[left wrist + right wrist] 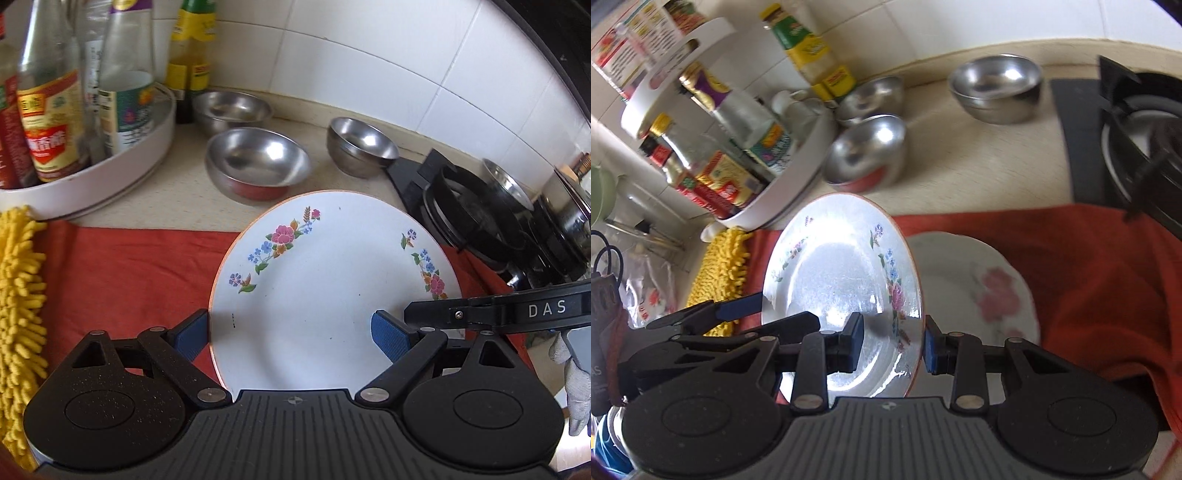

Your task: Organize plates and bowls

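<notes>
Blue rubber pads on your right gripper (894, 341) are clamped on the rim of the white round plate with a floral border (842, 291), one inside the dish and one behind the edge, so the plate hangs tilted, lifted off the cloth. Your left gripper (291, 341) stands wide, its pads (391, 339) on either side of the same plate's near edge; I judge them not pressing, only bracketing it, though from the wrist view that contact is hard to be sure of.

Just beyond the held plate, a second white plate with a faded pink flower (990, 291) lies flat on the orange-red cloth (1100, 280). That looks like your stacking spot, so the carried plate likely goes on top of it.

Further out on the beige counter, three stainless-steel bowls (258, 162) sit apart, un-nested: two close by the white round bottle tray (92, 184), the third nearer the black gas hob (480, 221). The task is early: no stack is formed, and the bowls remain.
</notes>
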